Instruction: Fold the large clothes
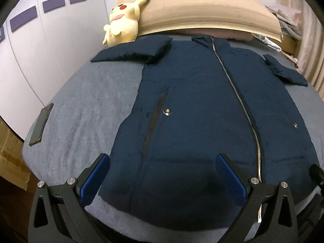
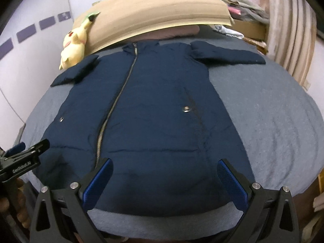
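A navy padded jacket [image 1: 198,101] lies flat and zipped on a grey-blue bed [image 1: 85,109], collar at the far end and sleeves spread to both sides. It also shows in the right wrist view [image 2: 149,109]. My left gripper [image 1: 163,160] is open and empty, hovering over the jacket's near-left hem. My right gripper [image 2: 165,165] is open and empty over the near-right hem. The left gripper's body [image 2: 22,160] shows at the left edge of the right wrist view.
A yellow plush toy [image 1: 122,23] leans on the tan headboard [image 1: 202,10] at the far left. A dark flat phone [image 1: 41,124] lies on the bed's left edge. Cardboard [image 1: 10,158] stands at the left. Clutter [image 2: 247,4] and a curtain [image 2: 289,30] are at the far right.
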`<state>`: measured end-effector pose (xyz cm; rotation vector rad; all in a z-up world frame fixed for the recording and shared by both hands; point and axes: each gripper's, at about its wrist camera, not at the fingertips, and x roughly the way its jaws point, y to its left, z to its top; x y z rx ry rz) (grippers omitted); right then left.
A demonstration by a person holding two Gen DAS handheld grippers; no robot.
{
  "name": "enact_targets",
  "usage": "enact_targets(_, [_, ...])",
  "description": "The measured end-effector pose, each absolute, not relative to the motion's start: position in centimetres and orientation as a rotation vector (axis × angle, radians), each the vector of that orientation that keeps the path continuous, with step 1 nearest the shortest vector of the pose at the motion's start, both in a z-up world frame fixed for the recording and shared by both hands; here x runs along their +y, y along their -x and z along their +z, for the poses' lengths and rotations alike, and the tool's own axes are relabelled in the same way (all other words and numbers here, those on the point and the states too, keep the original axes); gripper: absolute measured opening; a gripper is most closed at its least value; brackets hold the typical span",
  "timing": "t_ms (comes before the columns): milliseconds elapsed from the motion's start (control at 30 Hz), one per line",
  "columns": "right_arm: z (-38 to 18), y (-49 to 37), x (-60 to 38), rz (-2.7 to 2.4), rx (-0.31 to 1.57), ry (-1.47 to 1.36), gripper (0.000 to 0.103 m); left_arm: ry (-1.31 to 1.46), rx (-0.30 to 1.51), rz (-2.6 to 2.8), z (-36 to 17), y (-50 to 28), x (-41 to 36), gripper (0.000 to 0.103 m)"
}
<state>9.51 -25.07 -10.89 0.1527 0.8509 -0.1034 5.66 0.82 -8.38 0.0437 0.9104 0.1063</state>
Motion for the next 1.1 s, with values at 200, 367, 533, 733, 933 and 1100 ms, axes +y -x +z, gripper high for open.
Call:
enact_targets(200, [-9.2, -11.4, -33.2, -0.082, 0.778, -0.352, 0.103, -0.085, 0.886, 0.126, -7.8, -8.7, 0.2, 0.103])
enact_targets(367, [-8.2, -14.9, -43.5, -0.117, 0.696, -0.592, 0.103, -0.094, 0.876, 0.16, -7.6, -12.8, -0.1, 0.103])
enact_targets(533, [-9.1, -20.0, -53.5, -0.153, 0.635, -0.845, 0.1, -0.102, 0.822, 0.185, -7.3, -16.3, -0.6, 0.103])
enact_targets(733, [-11.8, -27.6, -62.6, -0.192, 0.619, -1.089, 0.076, -0.094, 0.786, 0.18, -8.3, -21.5, -1.5, 0.103])
enact_targets(933, [-13.5, -33.7, -67.7, -0.263, 0.587, -1.127, 0.074, -0.099, 0.882, 0.167, -12.9, -23.9, -1.4, 0.103])
enact_targets(1100, [-15.2, -38.2, -70.3, -0.31, 0.611, -1.119, 0.074, -0.037, 0.944, 0.14, -15.1, -24.8, -0.7, 0.103])
